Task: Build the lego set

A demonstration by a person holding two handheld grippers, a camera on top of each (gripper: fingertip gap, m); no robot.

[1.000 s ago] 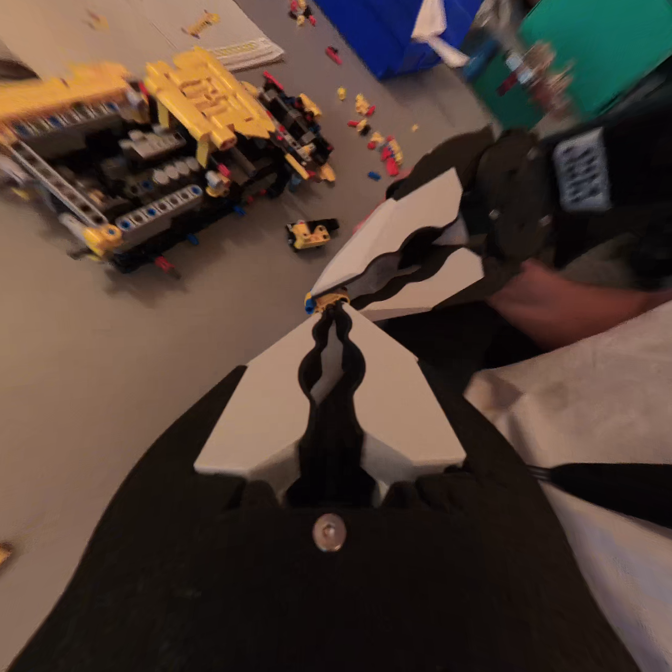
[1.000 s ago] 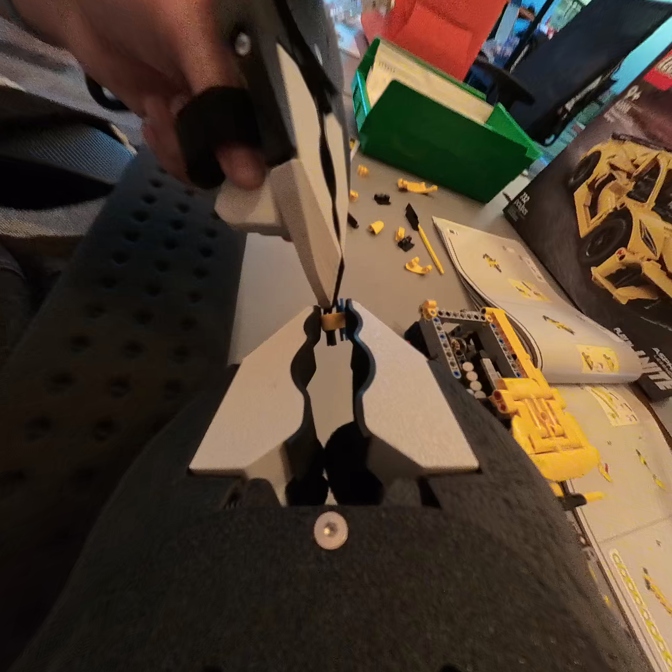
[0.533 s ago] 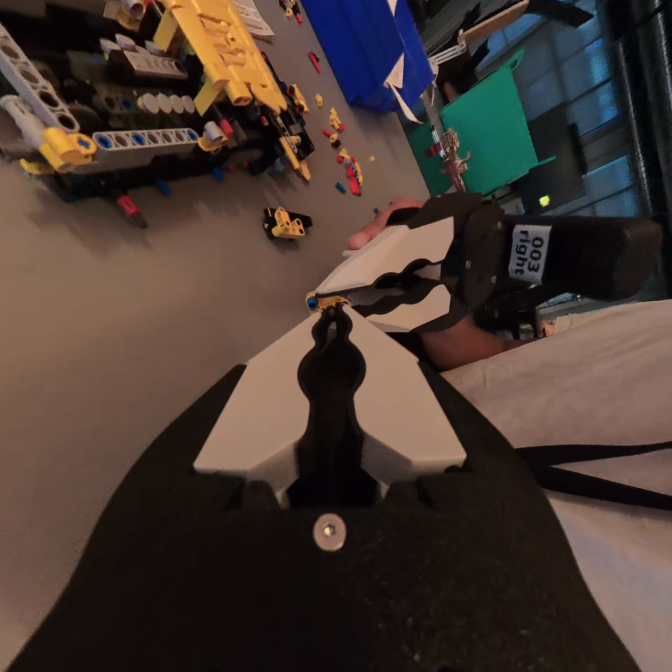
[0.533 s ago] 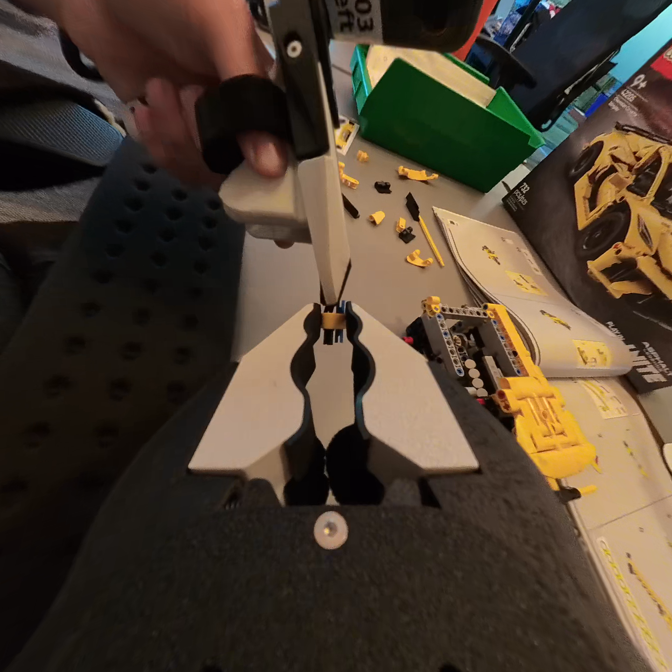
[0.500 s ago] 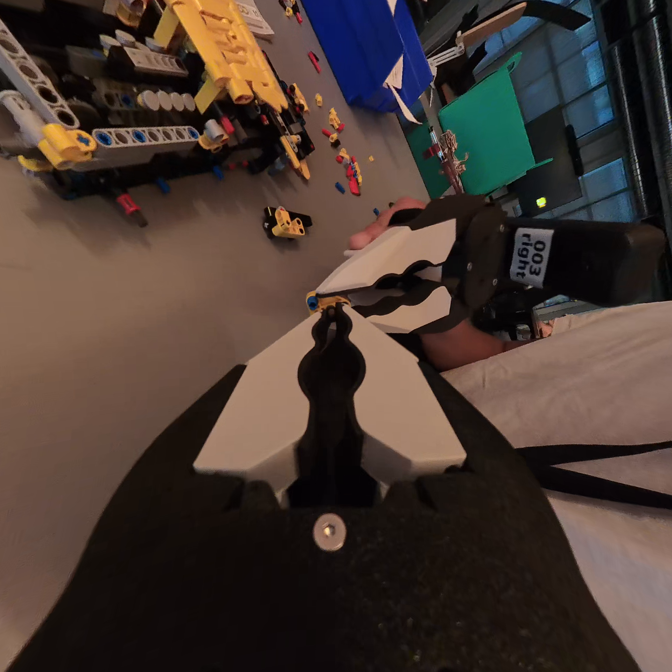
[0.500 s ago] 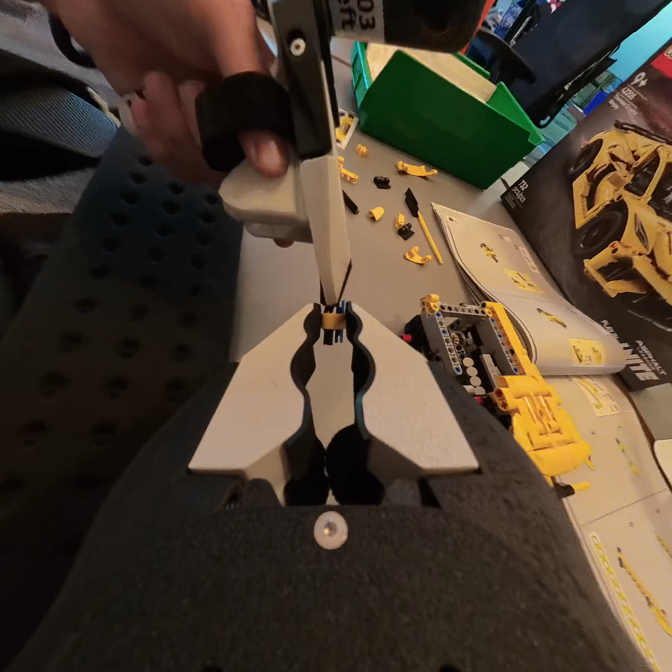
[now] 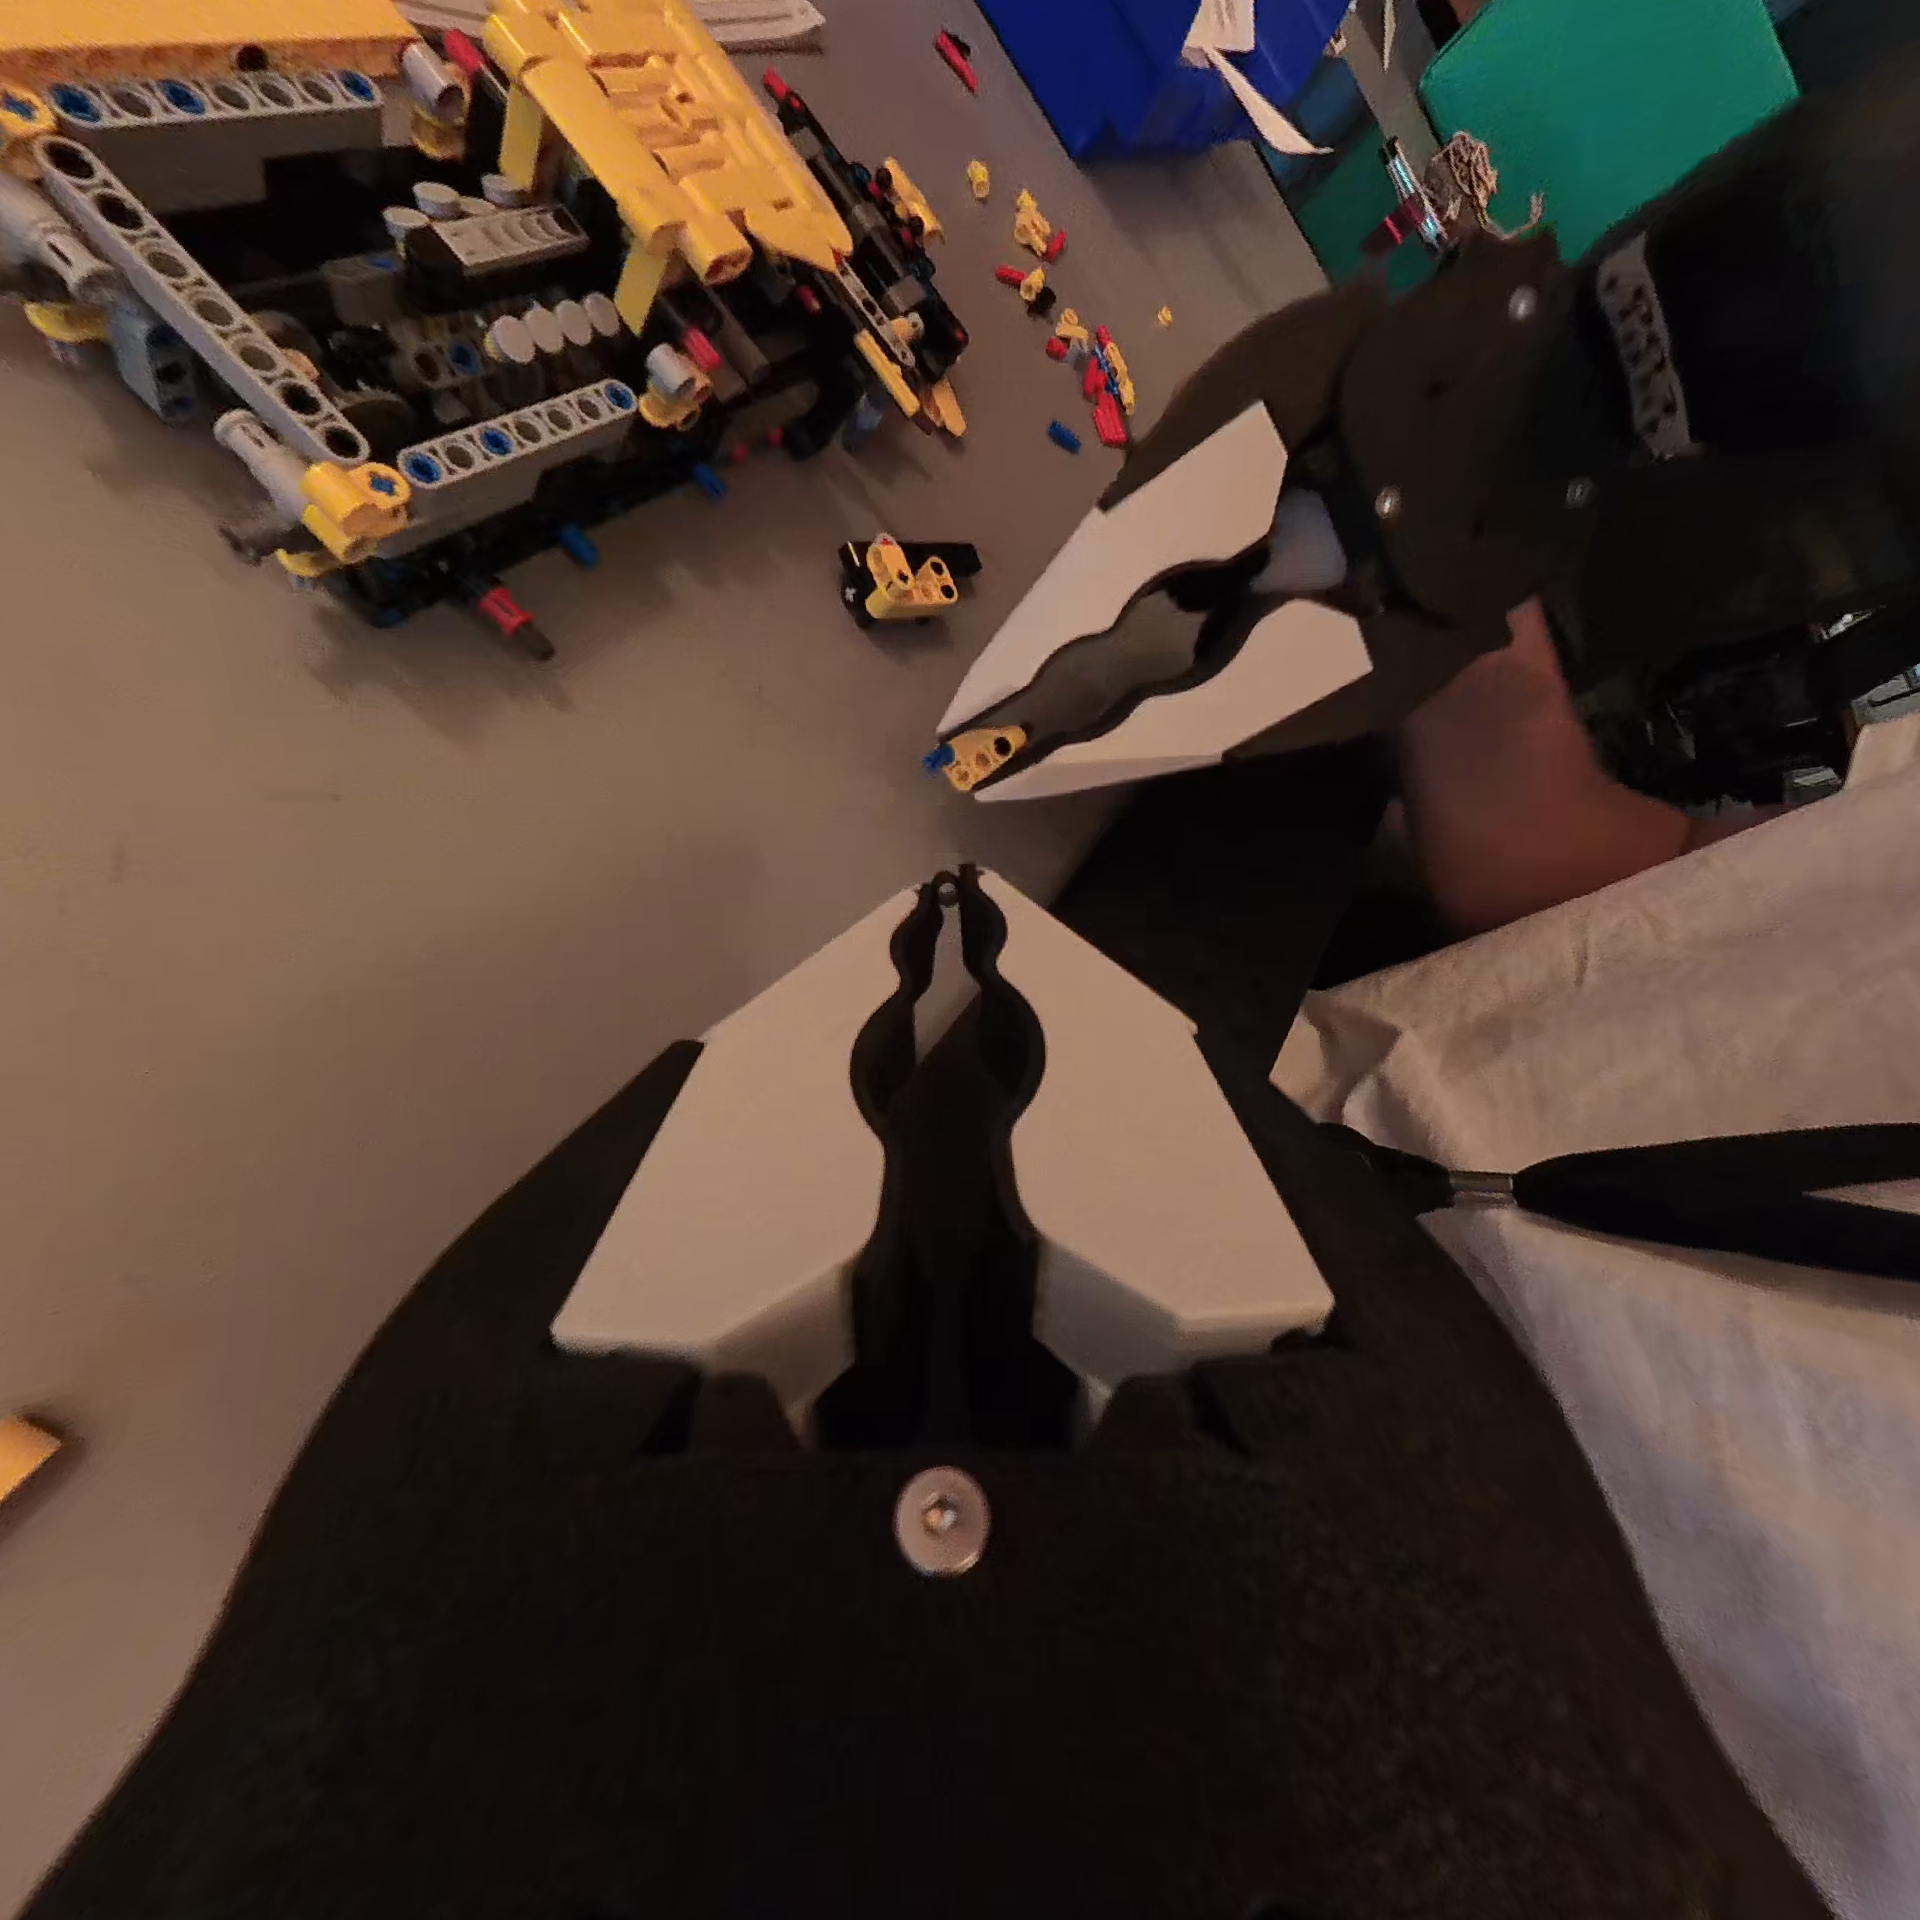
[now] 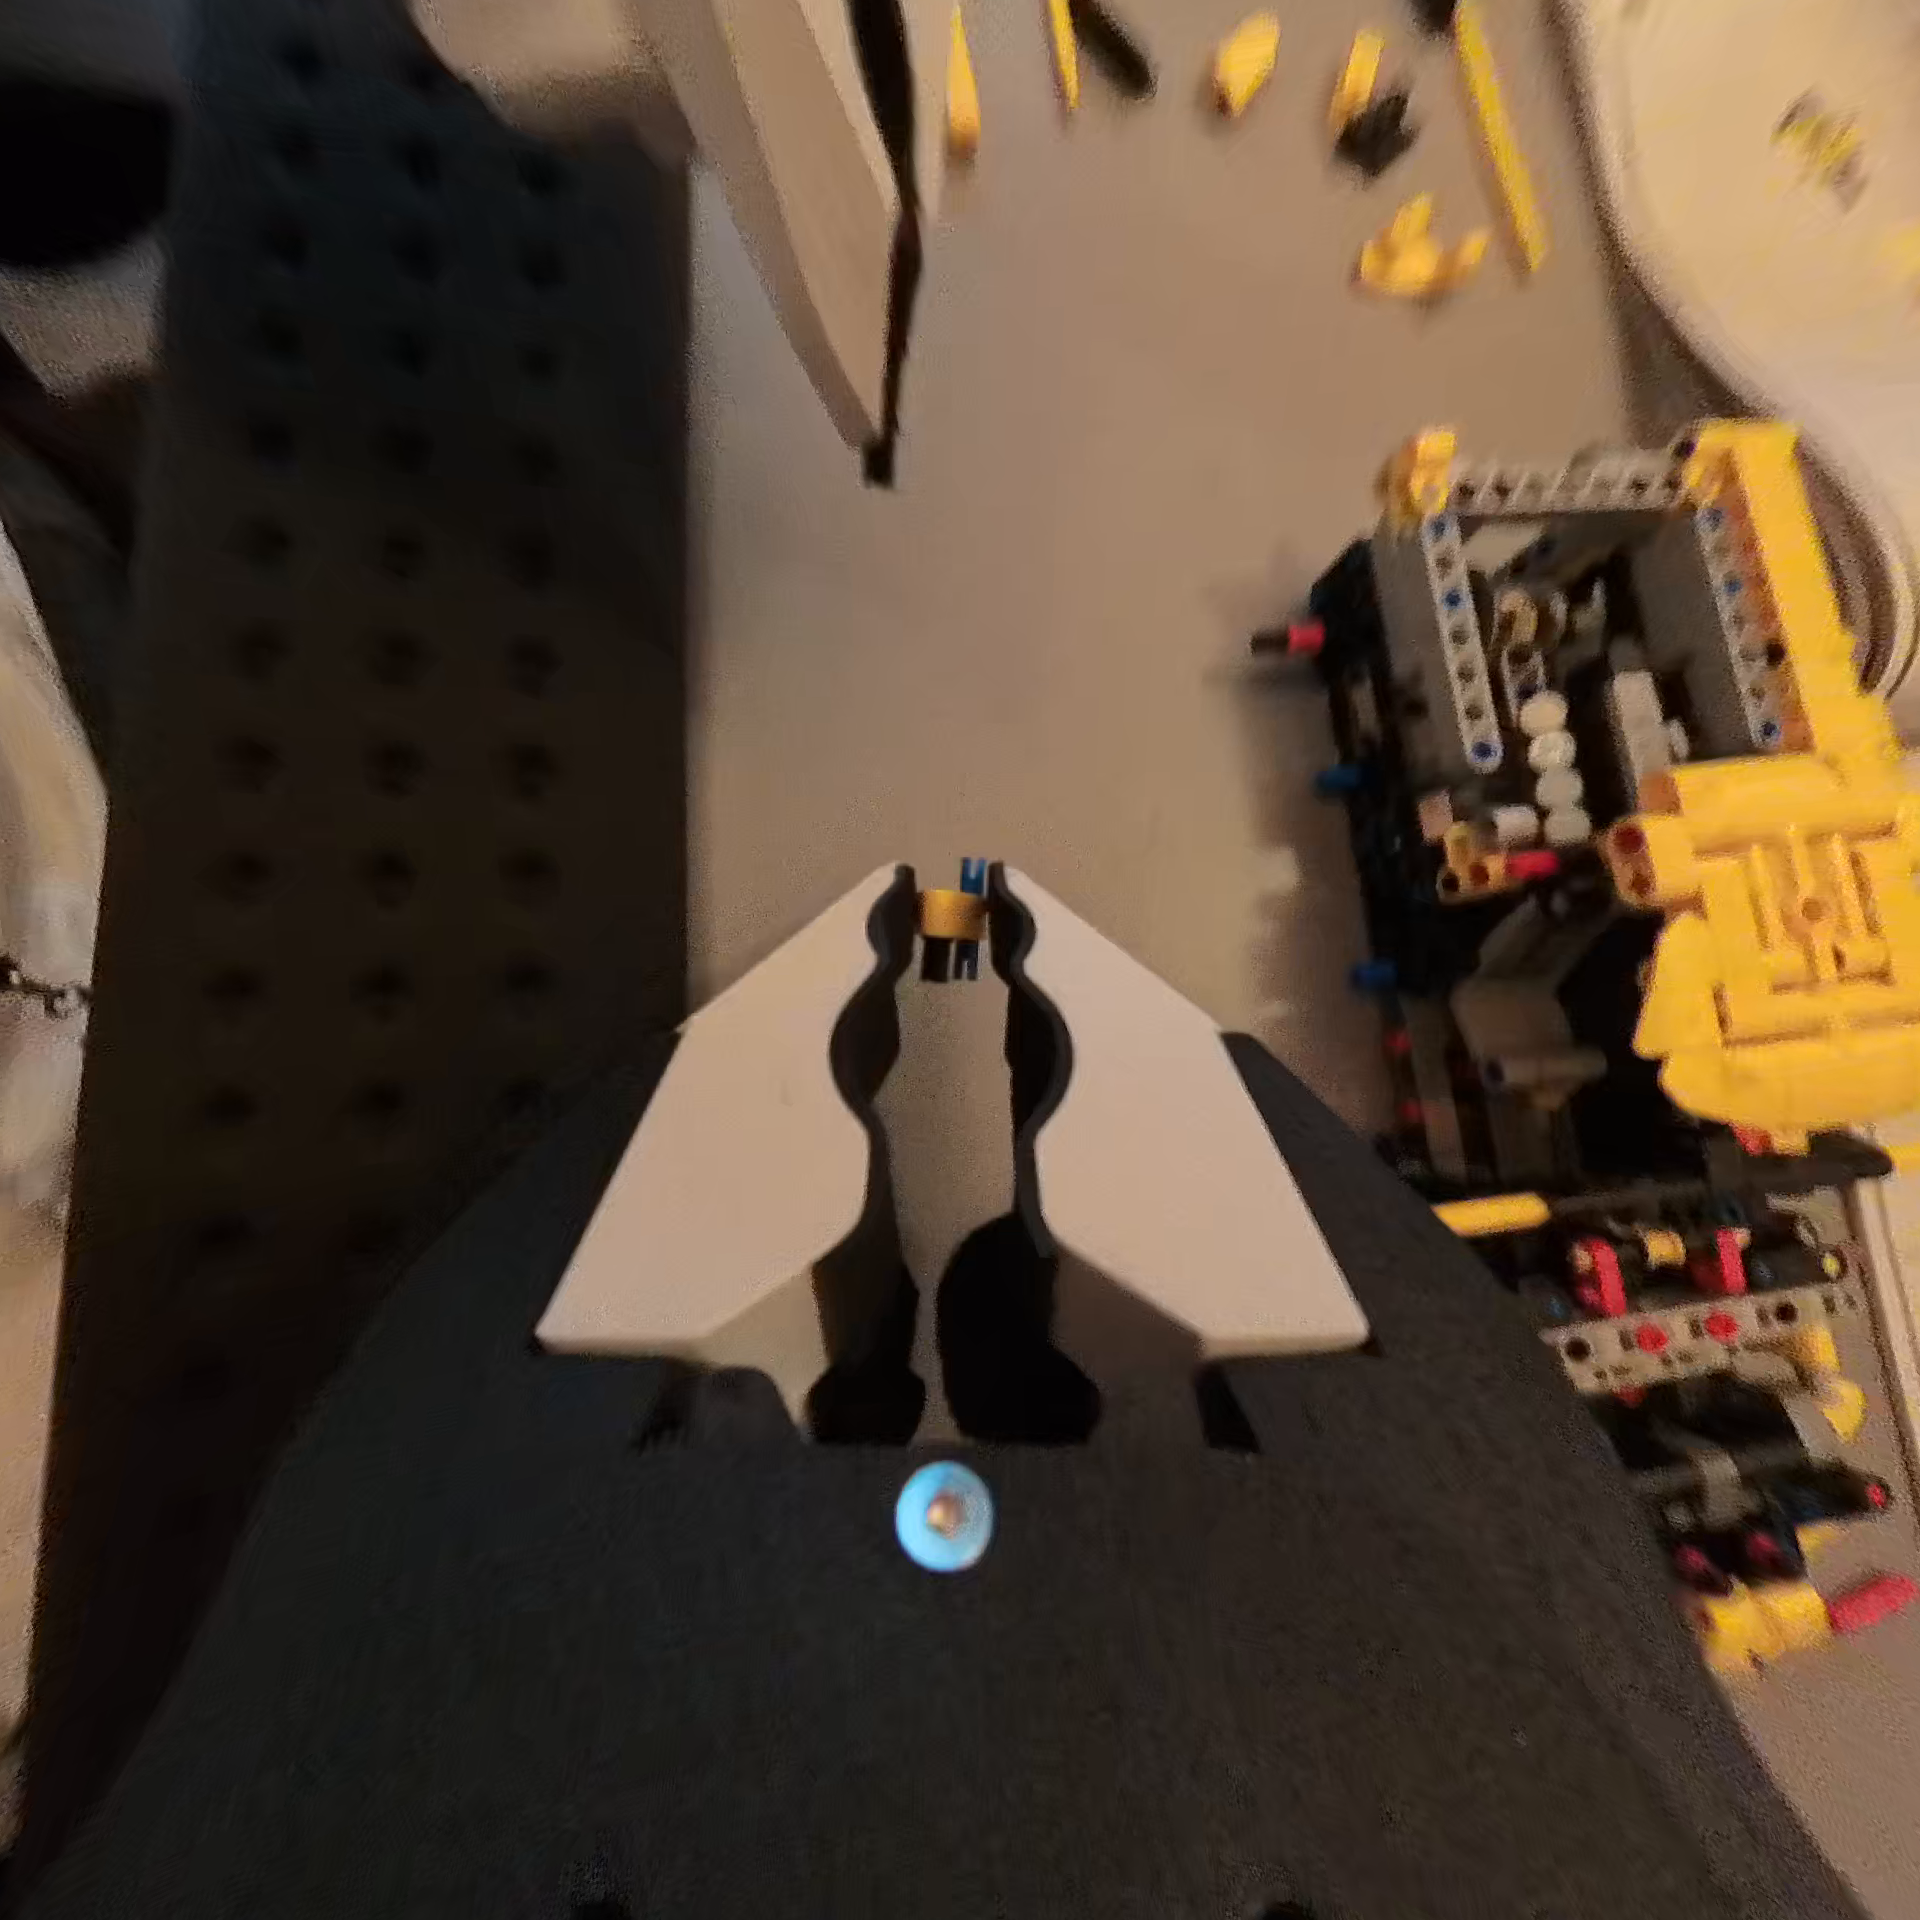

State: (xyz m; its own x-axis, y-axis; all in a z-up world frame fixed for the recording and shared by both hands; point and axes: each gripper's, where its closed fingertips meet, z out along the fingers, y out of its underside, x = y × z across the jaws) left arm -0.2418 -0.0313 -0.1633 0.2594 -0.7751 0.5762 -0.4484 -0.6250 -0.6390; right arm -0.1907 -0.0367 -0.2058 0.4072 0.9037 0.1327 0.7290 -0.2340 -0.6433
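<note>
Right wrist view: right gripper (image 8: 951, 883) clamps a yellow piece (image 8: 953, 914); left gripper (image 7: 948, 888), apart ahead, pinches a black pin (image 7: 948, 889).

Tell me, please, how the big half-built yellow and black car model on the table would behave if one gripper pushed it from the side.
The car model is probably rigid, being many interlocked beams, so it should slide rather than bend. It sits low and wide on the table, so tipping seems unlikely. Protruding pins and yellow panels might pop off.
</note>
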